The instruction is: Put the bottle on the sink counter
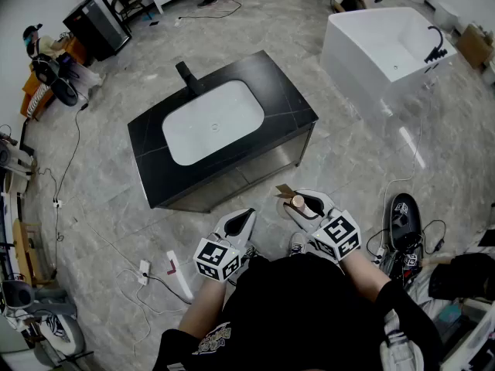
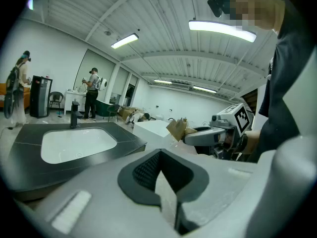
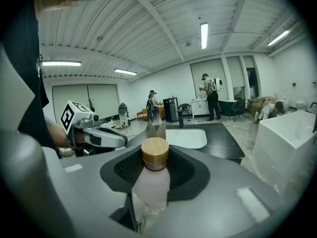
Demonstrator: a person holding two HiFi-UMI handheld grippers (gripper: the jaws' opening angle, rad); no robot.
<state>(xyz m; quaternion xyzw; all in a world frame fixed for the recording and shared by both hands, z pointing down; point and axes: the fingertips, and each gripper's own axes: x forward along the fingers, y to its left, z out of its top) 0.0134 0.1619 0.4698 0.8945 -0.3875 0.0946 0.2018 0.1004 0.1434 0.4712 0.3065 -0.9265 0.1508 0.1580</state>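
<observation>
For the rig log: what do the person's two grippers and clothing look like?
The left gripper and right gripper both have light grey, rounded shells, with dark textured lining inside the jaws. The left cube and right cube are white with black square markers. The person wears a black top with a pale print.

The bottle [image 3: 150,182] is showing frosted pale pink under a tan cap [image 3: 155,151]. The counter [image 1: 290,107] is looking black around a white basin [image 1: 213,120], on grey marbled floor [image 1: 108,184].
</observation>
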